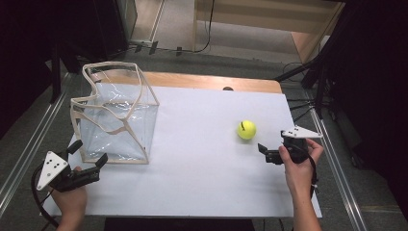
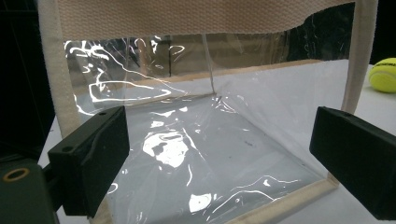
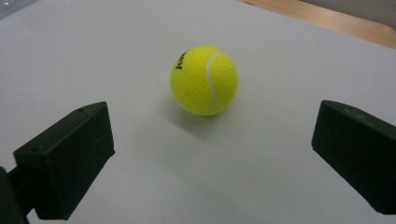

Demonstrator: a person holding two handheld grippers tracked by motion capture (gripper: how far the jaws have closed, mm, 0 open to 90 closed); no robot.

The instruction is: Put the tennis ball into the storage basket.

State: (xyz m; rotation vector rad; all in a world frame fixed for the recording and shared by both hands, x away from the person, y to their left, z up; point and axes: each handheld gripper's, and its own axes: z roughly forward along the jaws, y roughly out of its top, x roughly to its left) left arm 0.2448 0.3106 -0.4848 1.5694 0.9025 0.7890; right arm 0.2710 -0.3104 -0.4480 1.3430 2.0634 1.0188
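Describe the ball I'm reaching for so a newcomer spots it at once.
On the white table, look right, away from the clear bag with cloth edging. The tennis ball lies just ahead of the open right gripper: small, round, bright yellow.

Tennis ball [image 2: 384,74] cut off at the left gripper view's right edge; its black lettering unreadable.

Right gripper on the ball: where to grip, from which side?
Grip the ball across its middle, coming from the right gripper's near side. It is round, sits free on the white table, and already lies centred ahead of the open jaws, so probably just advance and close.
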